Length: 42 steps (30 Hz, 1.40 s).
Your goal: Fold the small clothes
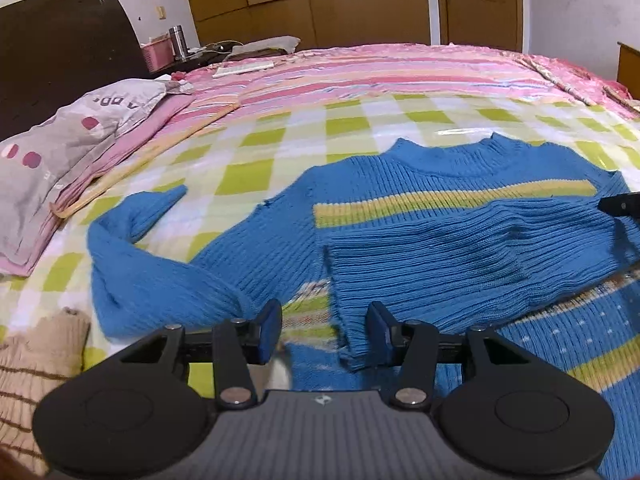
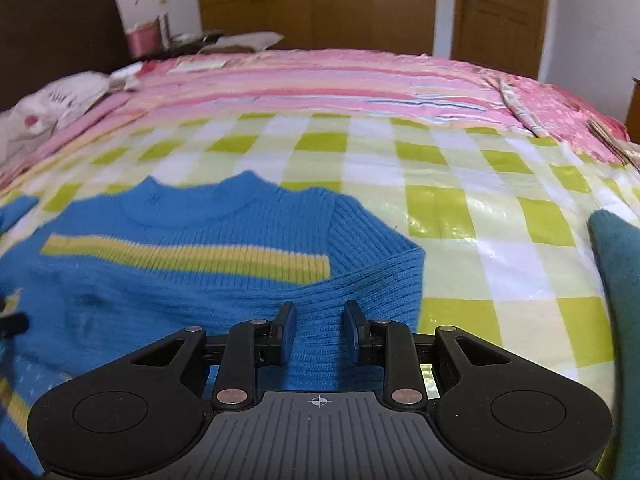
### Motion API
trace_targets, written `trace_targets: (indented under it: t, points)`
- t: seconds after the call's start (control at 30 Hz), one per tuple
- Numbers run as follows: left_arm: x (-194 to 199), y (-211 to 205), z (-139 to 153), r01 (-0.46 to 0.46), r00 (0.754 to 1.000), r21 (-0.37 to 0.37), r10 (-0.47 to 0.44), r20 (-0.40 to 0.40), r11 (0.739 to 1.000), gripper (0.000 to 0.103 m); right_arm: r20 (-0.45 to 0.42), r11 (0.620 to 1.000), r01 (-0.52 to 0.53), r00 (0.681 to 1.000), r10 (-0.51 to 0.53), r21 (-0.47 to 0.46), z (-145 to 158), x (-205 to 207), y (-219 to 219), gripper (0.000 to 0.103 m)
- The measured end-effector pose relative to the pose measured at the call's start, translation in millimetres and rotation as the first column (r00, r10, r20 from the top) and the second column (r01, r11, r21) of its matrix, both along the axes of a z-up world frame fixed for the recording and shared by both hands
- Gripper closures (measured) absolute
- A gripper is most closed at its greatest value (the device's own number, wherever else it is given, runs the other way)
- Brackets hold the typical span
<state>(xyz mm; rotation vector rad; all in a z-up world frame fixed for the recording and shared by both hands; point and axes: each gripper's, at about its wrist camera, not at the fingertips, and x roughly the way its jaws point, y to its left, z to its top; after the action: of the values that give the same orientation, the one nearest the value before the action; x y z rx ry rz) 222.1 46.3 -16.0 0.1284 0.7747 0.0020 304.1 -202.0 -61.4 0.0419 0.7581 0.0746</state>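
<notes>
A small blue ribbed sweater [image 1: 440,208] with a yellow chest stripe lies flat on the checked bedspread, collar away from me. Its right sleeve [image 1: 440,272] is folded across the chest; its left sleeve [image 1: 152,264] lies out to the left. My left gripper [image 1: 326,332] is open just above the folded sleeve's cuff, holding nothing. In the right wrist view the sweater [image 2: 180,280] fills the lower left. My right gripper [image 2: 320,332] is open over the folded sleeve near the sweater's right edge, holding nothing.
The green-and-white checked sheet [image 2: 480,208] covers the near bed, pink striped bedding [image 1: 380,76] lies beyond. Pillows [image 1: 60,168] are stacked at the left. A beige striped garment [image 1: 32,364] lies at the near left, a teal garment [image 2: 620,300] at the right.
</notes>
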Motion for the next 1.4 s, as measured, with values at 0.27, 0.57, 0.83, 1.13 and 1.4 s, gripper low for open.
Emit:
trace_targets:
  t: [0.27, 0.57, 0.83, 1.13, 1.4]
  points:
    - [-41.0, 46.3, 12.6, -0.103, 0.994, -0.073, 0.105, 0.021, 0.992, 0.05, 0.078, 0.995, -0.084, 0.994, 0.08, 0.049, 17.0, -34.6, 22.6, 0.077]
    - [-54.3, 84.1, 7.2, -0.181, 0.983, -0.146, 0.185, 0.014, 0.973, 0.05, 0.047, 0.98, -0.198, 0.979, 0.197, 0.007, 19.7, -45.9, 79.5, 0.076]
    - [-51.2, 102.4, 9.4, -0.176, 0.982, -0.172, 0.185, 0.038, 0.969, 0.05, 0.029, 0.947, -0.32, 0.947, 0.319, 0.042, 29.3, -37.3, 142.3, 0.076]
    - [-31.4, 122.9, 13.3, -0.189, 0.976, -0.211, 0.207, 0.067, 0.959, 0.05, 0.022, 0.891, -0.44, 0.897, 0.441, 0.108, 52.7, 11.0, 224.9, 0.076]
    - [-30.9, 148.7, 5.3, -0.213, 0.97, -0.257, 0.235, 0.06, 0.943, 0.05, -0.011, 0.864, -0.471, 0.877, 0.48, 0.179, 58.0, 56.7, 292.5, 0.076]
